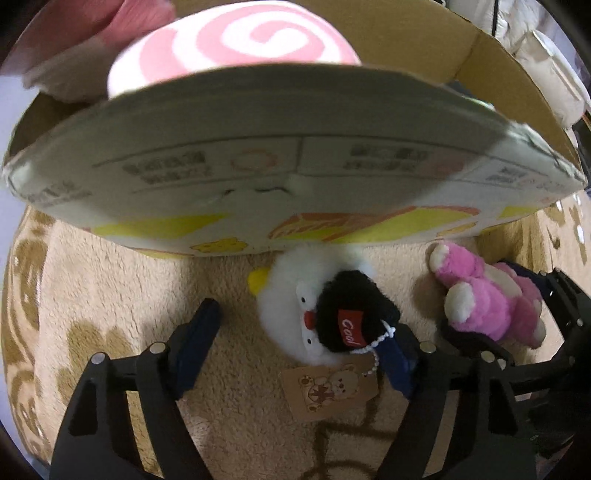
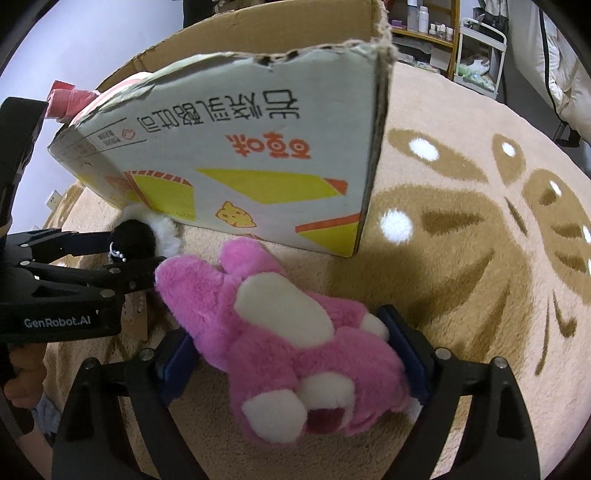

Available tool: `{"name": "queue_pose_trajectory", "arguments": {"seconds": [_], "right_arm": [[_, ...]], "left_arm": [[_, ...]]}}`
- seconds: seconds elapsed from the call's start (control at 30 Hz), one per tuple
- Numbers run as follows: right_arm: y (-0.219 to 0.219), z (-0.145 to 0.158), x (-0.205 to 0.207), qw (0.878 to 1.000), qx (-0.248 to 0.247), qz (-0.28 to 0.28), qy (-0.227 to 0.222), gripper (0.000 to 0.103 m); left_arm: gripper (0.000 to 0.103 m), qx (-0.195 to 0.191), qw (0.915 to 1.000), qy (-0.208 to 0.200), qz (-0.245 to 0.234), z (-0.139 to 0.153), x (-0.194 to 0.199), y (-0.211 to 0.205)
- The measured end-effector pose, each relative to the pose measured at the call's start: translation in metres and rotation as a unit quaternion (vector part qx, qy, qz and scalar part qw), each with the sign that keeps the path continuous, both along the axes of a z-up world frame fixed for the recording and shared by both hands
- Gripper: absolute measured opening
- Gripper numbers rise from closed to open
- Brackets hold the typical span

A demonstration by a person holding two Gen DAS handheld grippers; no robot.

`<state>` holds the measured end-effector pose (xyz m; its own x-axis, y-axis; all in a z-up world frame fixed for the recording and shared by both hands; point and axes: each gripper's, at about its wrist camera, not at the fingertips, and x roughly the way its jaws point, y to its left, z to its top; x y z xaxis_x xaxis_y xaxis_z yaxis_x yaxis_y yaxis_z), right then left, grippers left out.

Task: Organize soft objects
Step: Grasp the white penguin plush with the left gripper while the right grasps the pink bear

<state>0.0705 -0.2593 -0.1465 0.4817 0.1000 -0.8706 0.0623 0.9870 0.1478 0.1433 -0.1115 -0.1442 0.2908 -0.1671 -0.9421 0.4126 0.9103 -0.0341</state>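
Note:
A white and black penguin plush (image 1: 325, 310) with a "Cool" tag lies on the beige rug beside the cardboard box (image 1: 258, 177). My left gripper (image 1: 306, 332) is open around it, the right finger touching its black side. A pink bear plush (image 2: 291, 343) lies between the fingers of my right gripper (image 2: 295, 354), which is closed against its body. The bear also shows in the left wrist view (image 1: 487, 295). A pink-and-white swirl plush (image 1: 236, 48) sits inside the box. The left gripper also shows in the right wrist view (image 2: 110, 258) at the penguin (image 2: 144, 232).
The box (image 2: 258, 155) stands open-topped on a beige patterned rug (image 2: 461, 240). A paper bear tag (image 1: 330, 387) lies by the penguin. A pink item (image 2: 70, 98) pokes over the box's far edge. Shelves with bottles (image 2: 428, 26) and white bedding stand beyond the rug.

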Motion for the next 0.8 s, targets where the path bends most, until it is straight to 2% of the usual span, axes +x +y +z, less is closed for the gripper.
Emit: {"name": "queue_pose_trajectory", "arguments": {"seconds": [0.13, 0.23, 0.3, 0.53, 0.8], "right_arm": [[-0.004, 0.003, -0.002, 1.0, 0.01, -0.006, -0.003, 0.091], [-0.007, 0.004, -0.003, 1.0, 0.019, -0.011, -0.005, 0.091], [-0.007, 0.004, -0.005, 1.0, 0.02, -0.011, -0.006, 0.091], [-0.013, 0.011, -0.008, 0.999, 0.027, -0.018, -0.015, 0.091], [-0.028, 0.028, -0.015, 0.998, 0.038, -0.029, -0.04, 0.091]], "left_arm": [[0.064, -0.008, 1.0, 0.002, -0.005, 0.001, 0.001, -0.004], [0.044, -0.012, 0.9998, -0.004, -0.018, 0.003, -0.003, -0.006], [0.035, -0.016, 0.9995, -0.008, -0.024, 0.005, -0.003, -0.01], [0.031, -0.012, 0.9993, -0.023, -0.026, 0.008, -0.016, -0.003], [0.031, -0.024, 0.9984, -0.05, -0.001, 0.025, -0.041, 0.014]]}}
